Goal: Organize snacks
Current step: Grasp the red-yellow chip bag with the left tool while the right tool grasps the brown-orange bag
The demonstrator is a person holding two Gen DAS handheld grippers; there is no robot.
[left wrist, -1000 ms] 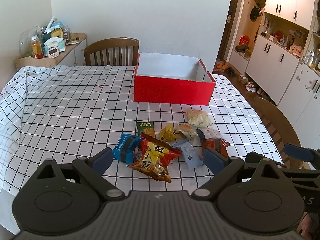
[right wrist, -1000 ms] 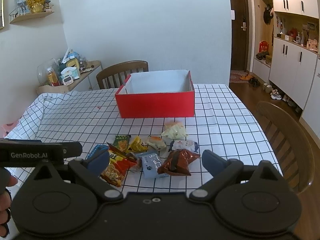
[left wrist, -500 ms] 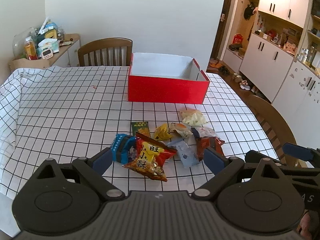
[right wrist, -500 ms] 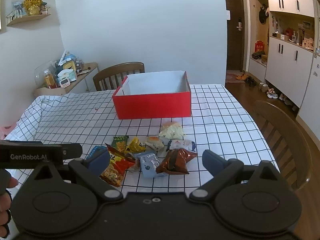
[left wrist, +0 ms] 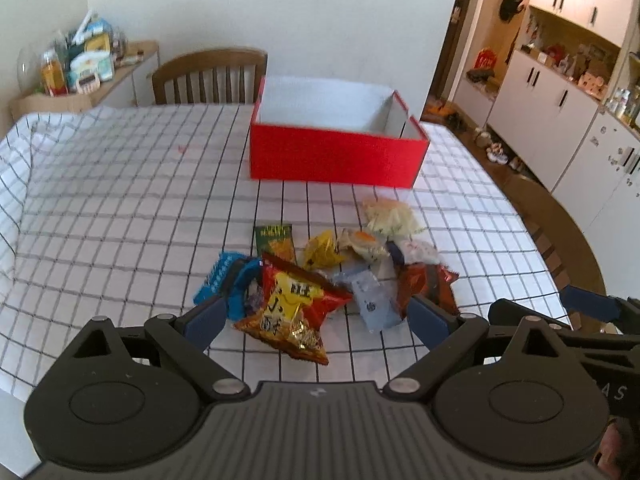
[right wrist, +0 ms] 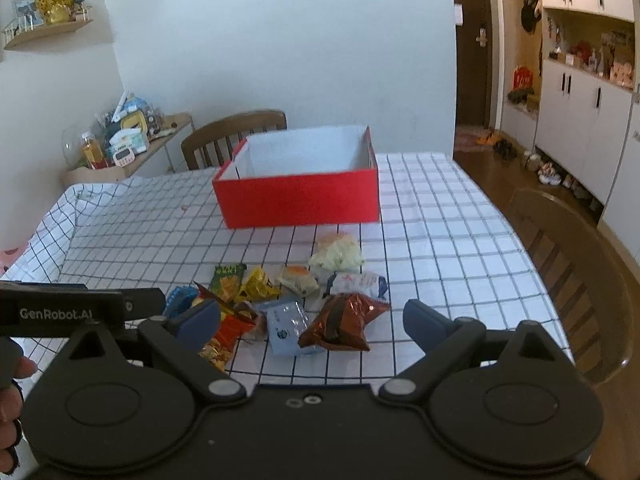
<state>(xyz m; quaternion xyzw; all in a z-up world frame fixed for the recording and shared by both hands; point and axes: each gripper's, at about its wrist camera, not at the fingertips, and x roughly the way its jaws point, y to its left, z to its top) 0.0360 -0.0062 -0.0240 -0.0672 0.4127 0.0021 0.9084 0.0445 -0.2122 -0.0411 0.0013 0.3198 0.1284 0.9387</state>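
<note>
A pile of several snack packets lies on the checked tablecloth near the front edge. In it are a red-and-yellow chip bag (left wrist: 294, 308), a blue packet (left wrist: 230, 280), a green packet (left wrist: 274, 238), a pale blue sachet (left wrist: 374, 300) and a brown-red bag (right wrist: 344, 320). Behind the pile stands an empty red box (left wrist: 336, 156) (right wrist: 300, 200) with a white inside. My left gripper (left wrist: 316, 318) is open, its fingers either side of the chip bag and above it. My right gripper (right wrist: 312, 322) is open too, hovering over the brown-red bag and the sachet.
A wooden chair (left wrist: 210, 76) stands behind the table, another (right wrist: 576, 264) at its right side. A side cabinet (right wrist: 132, 152) with bottles and clutter sits at the back left. White cupboards (left wrist: 560, 120) line the right wall. A hand (right wrist: 12, 400) shows at the left edge.
Both grippers have edged forward and lower toward the snack pile, which now looks nearer. The left view has swung slightly. The snacks and box have not moved.
</note>
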